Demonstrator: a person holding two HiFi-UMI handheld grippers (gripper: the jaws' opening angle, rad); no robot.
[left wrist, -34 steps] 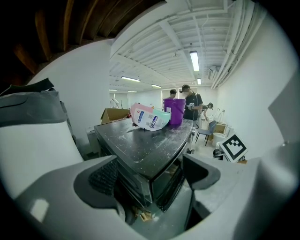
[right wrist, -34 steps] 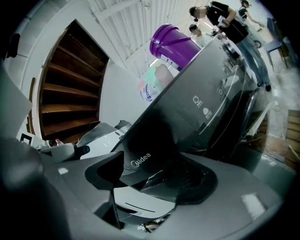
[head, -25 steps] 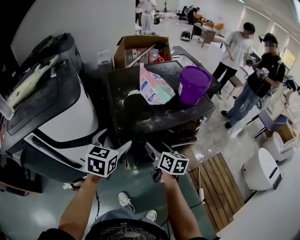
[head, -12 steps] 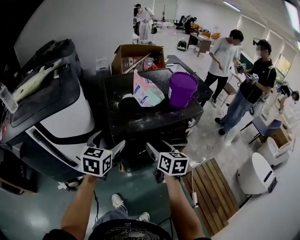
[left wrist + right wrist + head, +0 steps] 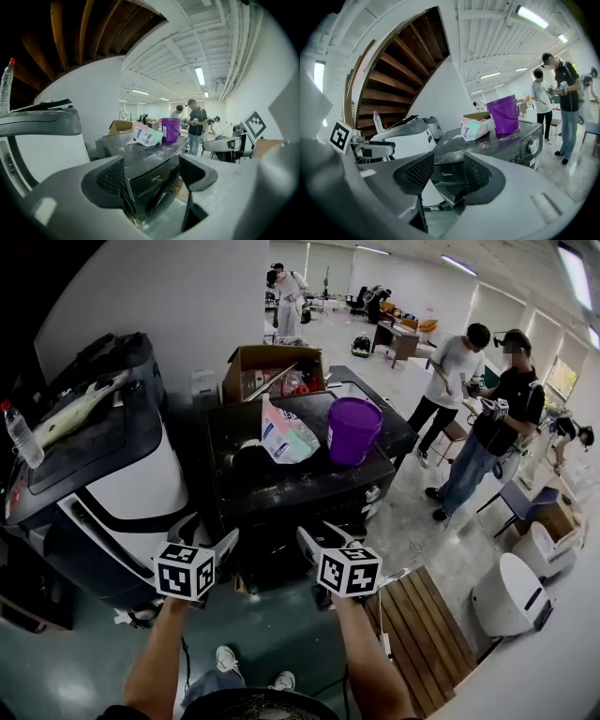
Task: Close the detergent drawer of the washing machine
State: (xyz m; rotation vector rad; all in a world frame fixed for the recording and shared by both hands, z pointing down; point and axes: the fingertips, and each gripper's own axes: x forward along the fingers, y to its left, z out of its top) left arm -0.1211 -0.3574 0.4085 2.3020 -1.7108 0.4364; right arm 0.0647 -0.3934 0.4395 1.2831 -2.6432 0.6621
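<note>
You hold both grippers in front of the washer (image 5: 300,486), low at its front side. The left gripper (image 5: 217,542) has its jaws wide apart, and nothing is between the pads. Through the gap you look at the drawer (image 5: 152,180), a dark panel with a small brand print at the upper corner of the washer's front. The right gripper (image 5: 317,538) is just beside the left one and points at the same corner. Its jaws have just been closing, but a gap remains between the ribbed pads and they press on nothing. The drawer stands in this gap as the right gripper view shows it, though behind the pads and not touched by them. It seems to stick out a little from the front (I cannot tell how far, the panel is all dark).

On the dusty top of the washer a purple bucket (image 5: 353,430) stands at the right, and a bag (image 5: 284,439) leans just beside it at the left. Behind them an open box (image 5: 272,371) is full of mixed things. At your left is a big white and black device (image 5: 141,486) with a bottle (image 5: 23,432) standing on it. On the floor at your right lies a wooden pallet (image 5: 427,615), and farther away two people (image 5: 497,427) stand close together.
</note>
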